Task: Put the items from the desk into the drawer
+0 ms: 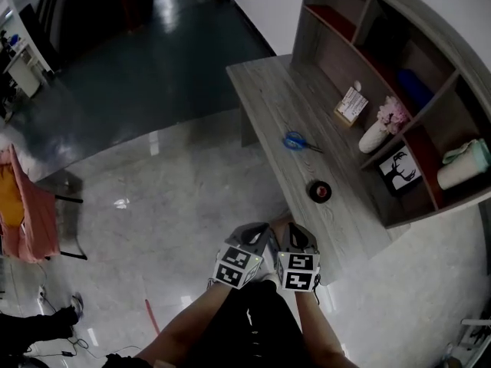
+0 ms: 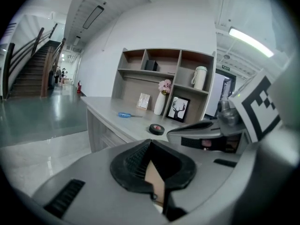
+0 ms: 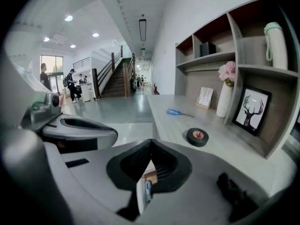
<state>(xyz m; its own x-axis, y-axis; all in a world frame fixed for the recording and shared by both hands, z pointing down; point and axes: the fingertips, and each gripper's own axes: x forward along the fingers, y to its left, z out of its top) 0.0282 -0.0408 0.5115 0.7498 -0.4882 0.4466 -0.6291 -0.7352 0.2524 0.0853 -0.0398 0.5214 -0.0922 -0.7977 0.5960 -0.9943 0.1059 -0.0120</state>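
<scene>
On the grey wooden desk (image 1: 268,90) lie blue-handled scissors (image 1: 295,141) and a black tape roll (image 1: 320,191). Both show again in the gripper views: scissors (image 2: 124,115) (image 3: 175,112) and tape roll (image 2: 157,129) (image 3: 197,136). A drawer front (image 2: 104,138) under the desk top looks closed. My left gripper (image 1: 257,236) (image 2: 150,142) and right gripper (image 1: 295,234) (image 3: 150,142) sit side by side close to my body, just short of the desk's near end. Each is shut with nothing between its jaws.
A shelf unit (image 1: 430,75) stands along the desk's back. It holds a small card (image 1: 351,104), a white vase with pink flowers (image 1: 377,133), a framed deer picture (image 1: 399,169) and a pale bottle (image 1: 464,165). Glossy floor (image 1: 153,190) lies left of the desk.
</scene>
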